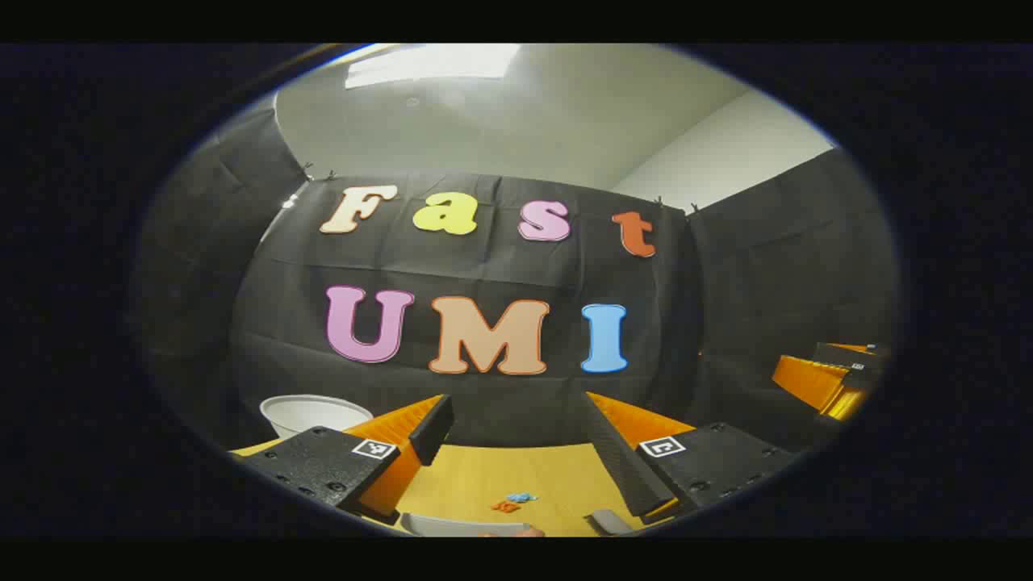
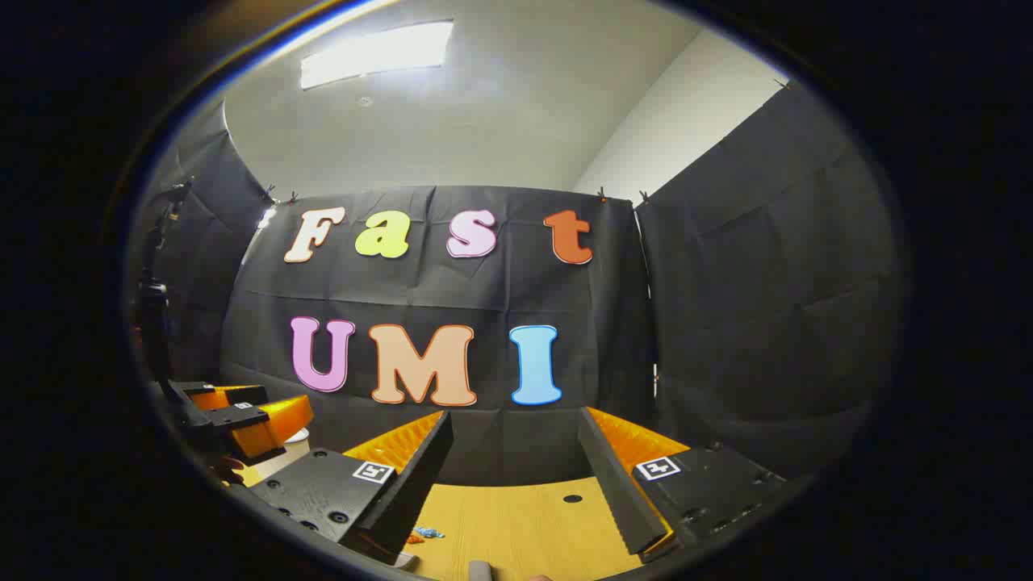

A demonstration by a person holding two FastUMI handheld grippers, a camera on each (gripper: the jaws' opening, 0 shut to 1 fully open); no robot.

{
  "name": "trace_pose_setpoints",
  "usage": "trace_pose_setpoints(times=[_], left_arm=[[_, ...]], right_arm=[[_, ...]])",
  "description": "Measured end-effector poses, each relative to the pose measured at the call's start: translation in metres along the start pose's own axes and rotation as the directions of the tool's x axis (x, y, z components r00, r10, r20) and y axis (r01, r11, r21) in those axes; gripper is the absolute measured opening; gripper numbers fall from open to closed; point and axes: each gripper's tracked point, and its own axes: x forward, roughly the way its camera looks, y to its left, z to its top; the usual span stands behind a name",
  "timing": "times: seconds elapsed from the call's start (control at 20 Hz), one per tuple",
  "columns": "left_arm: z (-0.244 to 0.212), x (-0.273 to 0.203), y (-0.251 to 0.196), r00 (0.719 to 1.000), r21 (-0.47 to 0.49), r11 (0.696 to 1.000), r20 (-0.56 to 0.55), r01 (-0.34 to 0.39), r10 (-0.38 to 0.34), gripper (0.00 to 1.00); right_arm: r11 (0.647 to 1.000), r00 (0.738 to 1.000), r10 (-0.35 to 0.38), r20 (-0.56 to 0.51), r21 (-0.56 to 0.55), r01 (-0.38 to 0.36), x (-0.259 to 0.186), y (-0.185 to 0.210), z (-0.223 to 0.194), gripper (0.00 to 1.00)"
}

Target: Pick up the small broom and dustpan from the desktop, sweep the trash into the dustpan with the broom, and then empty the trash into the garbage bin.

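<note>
**Both grippers raised, broom and dustpan not yet taken**

The left gripper (image 1: 516, 452) hangs above the wooden worktop (image 1: 492, 476) with its fingers spread wide and holding nothing. The right gripper (image 2: 512, 476) is likewise released and empty.

In the left gripper view, the trash (image 1: 512, 502), small blue and orange scraps, lies on the worktop between the fingers. A pale grey edge (image 1: 464, 526) at the bottom rim may be the dustpan; I cannot tell. A white bin (image 1: 311, 411) stands at the back left.

To pick up well, tilt both grippers down until each handle is clear between the fingers, then close squarely across it.

Each gripper carries small square markers; no brand or label is readable.
</note>
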Motion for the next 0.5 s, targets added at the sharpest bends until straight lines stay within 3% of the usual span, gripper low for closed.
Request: trace_pose_setpoints(times=[0.25,0.5], left_arm=[[-0.007,0.004,-0.011,0.999,-0.001,0.999,-0.042,0.033,-0.033,0.93],[0.005,0.006,-0.012,0.999,-0.024,0.999,0.003,0.039,-0.039,0.93]], right_arm=[[1.0,1.0,0.026,0.018,-0.019,-0.025,0.002,0.001,0.005,0.92],[0.999,1.0,0.027,-0.003,-0.042,-0.027,0.004,0.0,0.0,0.92]])
